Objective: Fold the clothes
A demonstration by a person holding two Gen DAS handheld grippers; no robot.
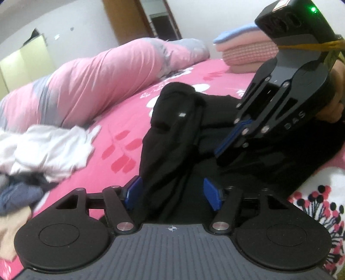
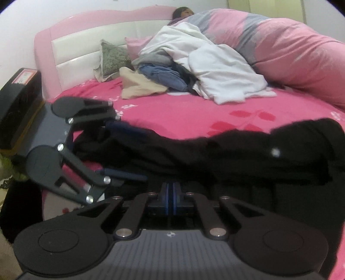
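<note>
A black garment lies bunched in a long ridge on the pink flowered bed sheet. My left gripper stands open, its blue pads wide apart, with a thick fold of the garment running between them. My right gripper is shut, blue pads together, and its tips are sunk into the garment's near edge. In the left wrist view the right gripper comes in from the upper right, with a hand behind it. The pinch itself is hidden in black cloth.
A heap of unfolded clothes, white, blue and beige, lies further up the bed. Behind it stretches a rolled pink and grey quilt. Folded blankets are stacked at one corner. A person lies by the headboard.
</note>
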